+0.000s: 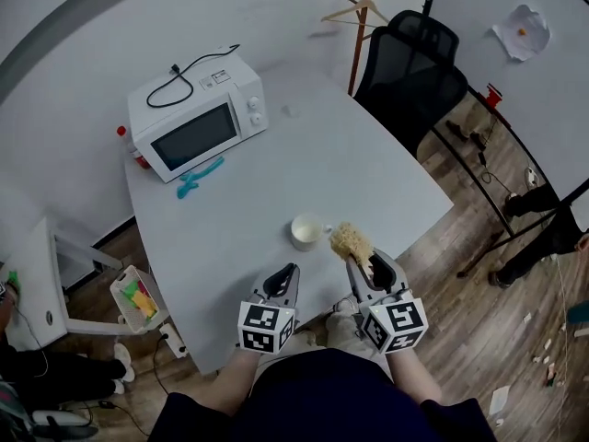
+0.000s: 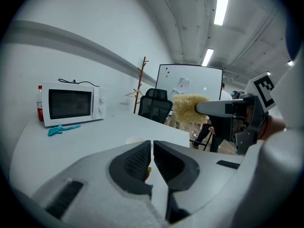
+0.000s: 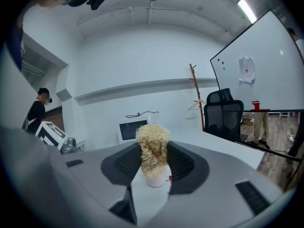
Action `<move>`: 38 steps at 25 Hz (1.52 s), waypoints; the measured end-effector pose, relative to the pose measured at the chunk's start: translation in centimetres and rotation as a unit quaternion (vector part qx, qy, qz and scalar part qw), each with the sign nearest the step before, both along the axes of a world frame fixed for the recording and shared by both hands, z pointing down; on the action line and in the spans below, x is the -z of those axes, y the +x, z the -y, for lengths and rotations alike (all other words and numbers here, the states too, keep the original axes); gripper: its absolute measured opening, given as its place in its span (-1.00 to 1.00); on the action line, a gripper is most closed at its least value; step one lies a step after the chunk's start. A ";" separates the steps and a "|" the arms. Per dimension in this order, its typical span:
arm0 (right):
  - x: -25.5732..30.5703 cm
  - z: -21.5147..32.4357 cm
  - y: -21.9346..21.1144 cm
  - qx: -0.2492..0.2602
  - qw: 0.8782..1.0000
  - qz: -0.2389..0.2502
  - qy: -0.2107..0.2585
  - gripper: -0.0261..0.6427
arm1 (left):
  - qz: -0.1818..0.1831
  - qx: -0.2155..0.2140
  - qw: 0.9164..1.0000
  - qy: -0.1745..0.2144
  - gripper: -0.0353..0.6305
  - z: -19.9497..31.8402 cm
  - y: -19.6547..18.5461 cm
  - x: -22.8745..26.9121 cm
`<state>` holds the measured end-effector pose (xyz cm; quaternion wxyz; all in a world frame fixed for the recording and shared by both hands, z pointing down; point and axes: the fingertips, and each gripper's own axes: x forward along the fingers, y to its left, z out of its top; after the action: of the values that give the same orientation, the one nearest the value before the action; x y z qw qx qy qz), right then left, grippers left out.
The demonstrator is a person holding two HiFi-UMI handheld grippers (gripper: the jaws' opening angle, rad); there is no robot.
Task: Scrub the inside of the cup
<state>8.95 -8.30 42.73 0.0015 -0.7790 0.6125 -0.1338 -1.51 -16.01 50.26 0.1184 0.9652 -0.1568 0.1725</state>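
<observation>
A white cup (image 1: pixel 306 231) stands upright on the grey table (image 1: pixel 239 219), a little in front of both grippers. My right gripper (image 1: pixel 359 258) is shut on a yellow loofah scrubber (image 1: pixel 352 241), which sticks out past its tips just right of the cup. In the right gripper view the scrubber (image 3: pixel 153 149) stands between the jaws with the cup (image 3: pixel 156 178) behind it. My left gripper (image 1: pixel 286 273) is shut and holds nothing, near the table's front edge. In the left gripper view its jaws (image 2: pixel 152 146) meet, and the scrubber (image 2: pixel 189 108) shows at the right.
A white microwave (image 1: pixel 197 121) stands at the table's far left with a blue tool (image 1: pixel 197 177) in front of it and a red-capped bottle (image 1: pixel 135 148) beside it. A black office chair (image 1: pixel 413 72) stands at the far right corner. A small cart (image 1: pixel 136 299) sits left of the table.
</observation>
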 end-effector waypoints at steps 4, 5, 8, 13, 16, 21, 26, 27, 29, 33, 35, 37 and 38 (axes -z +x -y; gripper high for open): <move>-0.2 1.4 1.8 0.042 0.999 0.004 0.001 -0.44 | 0.004 0.024 1.000 0.002 -0.83 0.4 1.1 -1.0; -0.3 1.8 2.4 0.051 0.999 0.003 -0.001 -0.44 | 0.005 0.026 1.000 0.003 -0.83 0.5 1.6 -1.3; -0.5 3.3 3.9 0.078 0.997 0.004 -0.007 -0.44 | 0.006 0.039 0.999 0.006 -0.34 1.2 2.7 -2.3; -0.8 5.3 5.9 0.122 0.992 0.004 -0.017 -0.44 | 0.017 0.091 0.996 0.018 0.15 3.6 4.6 -4.9; -1.1 6.5 6.7 0.146 0.989 0.004 -0.024 -0.44 | 0.027 0.109 0.994 0.015 0.25 4.8 5.5 -6.6; -1.9 7.7 7.9 0.181 0.983 0.005 -0.041 -0.44 | 0.058 0.129 0.990 0.009 0.31 5.8 6.4 -9.5; -3.2 8.7 8.9 0.203 0.977 0.009 -0.058 -0.44 | 0.073 0.147 0.986 -0.002 0.35 6.3 7.5 -11.9; -3.4 9.0 9.1 0.207 0.976 0.010 -0.061 -0.44 | 0.074 0.150 0.986 -0.004 0.36 6.5 7.8 -12.3; -3.8 9.4 9.3 0.217 0.974 0.010 -0.066 -0.44 | 0.073 0.157 0.985 -0.006 0.37 6.9 8.3 -12.7; -4.6 10.0 9.7 0.236 0.969 0.007 -0.077 -0.44 | 0.069 0.170 0.983 -0.005 0.38 7.6 9.4 -13.1; -4.9 10.2 9.9 0.242 0.967 0.006 -0.080 -0.44 | 0.066 0.179 0.982 0.000 0.38 8.0 9.8 -13.2; -5.1 10.3 10.0 0.249 0.965 0.005 -0.083 -0.44 | 0.065 0.185 0.981 0.001 0.38 8.3 10.1 -13.5; -5.2 10.3 10.1 0.253 0.964 0.004 -0.084 -0.44 | 0.067 0.186 0.980 0.000 0.38 8.3 10.2 -13.6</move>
<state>19.03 -18.65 47.97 -0.0955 -0.5958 0.7759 -0.1842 8.66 -24.33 63.91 0.1376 0.9055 -0.3412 0.2116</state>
